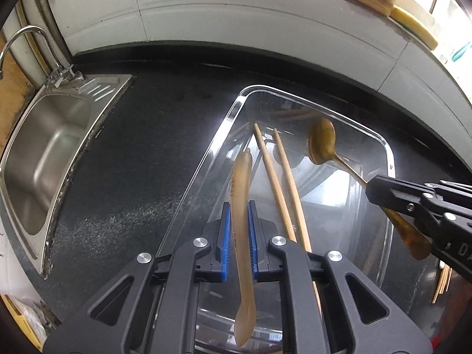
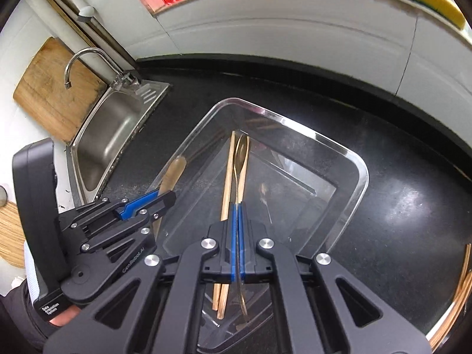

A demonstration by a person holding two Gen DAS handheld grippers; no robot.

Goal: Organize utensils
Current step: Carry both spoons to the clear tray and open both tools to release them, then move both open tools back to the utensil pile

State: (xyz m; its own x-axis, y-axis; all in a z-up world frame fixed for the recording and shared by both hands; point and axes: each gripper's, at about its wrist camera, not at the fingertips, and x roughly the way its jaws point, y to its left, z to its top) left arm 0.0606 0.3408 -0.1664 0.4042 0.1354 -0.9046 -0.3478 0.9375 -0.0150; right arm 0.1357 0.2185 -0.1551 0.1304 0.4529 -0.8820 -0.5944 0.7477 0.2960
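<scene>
Black counter (image 1: pixel 124 177) carries a clear tray (image 1: pixel 206 159); above it, left tool (image 1: pixel 239 206) pinches a translucent spoon (image 1: pixel 242 194), right tool (image 2: pixel 237 206) a brass spoon (image 2: pixel 240 153).

My left gripper (image 1: pixel 239 221) is clamped on a spoon handle; my right gripper (image 2: pixel 237 221), just beside it, pinches another spoon, both pointing forward and down.

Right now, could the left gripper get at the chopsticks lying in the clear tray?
Probably not yet. The left gripper is shut on a translucent brown spoon, so its fingers are taken. The chopsticks lie uncovered in the clear tray just beside it, so once the spoon is released, likely yes.
</scene>
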